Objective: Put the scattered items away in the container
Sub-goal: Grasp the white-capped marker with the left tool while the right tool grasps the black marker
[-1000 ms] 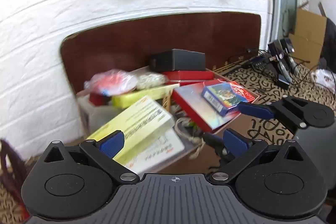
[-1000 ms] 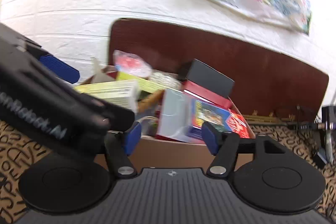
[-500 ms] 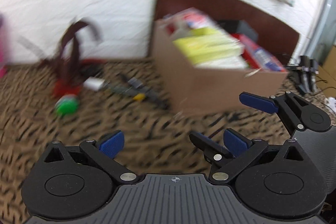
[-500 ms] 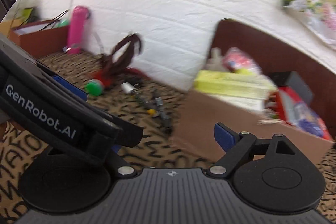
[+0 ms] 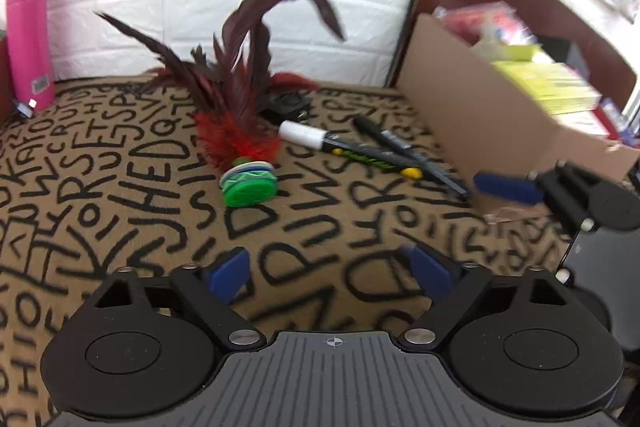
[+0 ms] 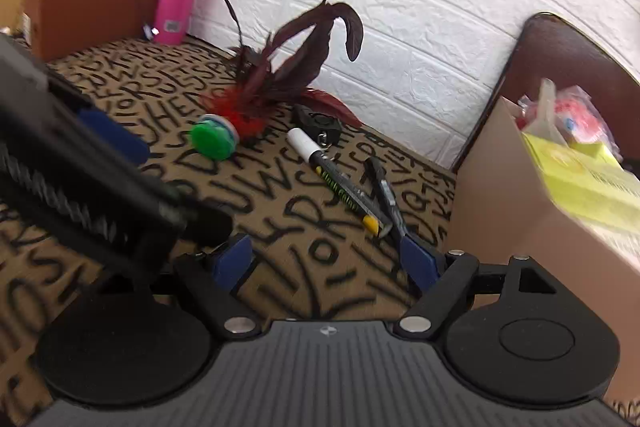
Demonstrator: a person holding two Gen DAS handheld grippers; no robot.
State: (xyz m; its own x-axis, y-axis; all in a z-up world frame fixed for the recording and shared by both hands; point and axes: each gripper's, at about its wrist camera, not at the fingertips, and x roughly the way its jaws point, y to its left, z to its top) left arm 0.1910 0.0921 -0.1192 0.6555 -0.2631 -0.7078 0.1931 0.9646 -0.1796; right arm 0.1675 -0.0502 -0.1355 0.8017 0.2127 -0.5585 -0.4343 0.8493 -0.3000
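Your left gripper (image 5: 334,269) has its fingers spread wide, holding nothing and hovering over the lettered table (image 5: 120,163). Your right gripper (image 6: 328,257) is likewise parted and empty, its fingers just short of the pens.

From the left fingers, the feather shuttlecock (image 5: 248,163) lies at about 11 o'clock on its side, green base toward you. At 1 o'clock the white-capped marker (image 5: 320,141) and the black pen (image 5: 404,151) lie crossed and touching. A small black item (image 5: 286,105), too blurred to name, sits behind the feathers. The cardboard box (image 5: 480,123), already heaped with packets, stands at 2 o'clock. A pink bottle (image 5: 30,35) stands at 10 o'clock by the wall.

Risks, as I judge them: closing on one pen will likely drag or roll its neighbour; pinching only feathers lets the shuttlecock slip; the two grippers are close and could collide; the piled box may shed whatever you drop on top.
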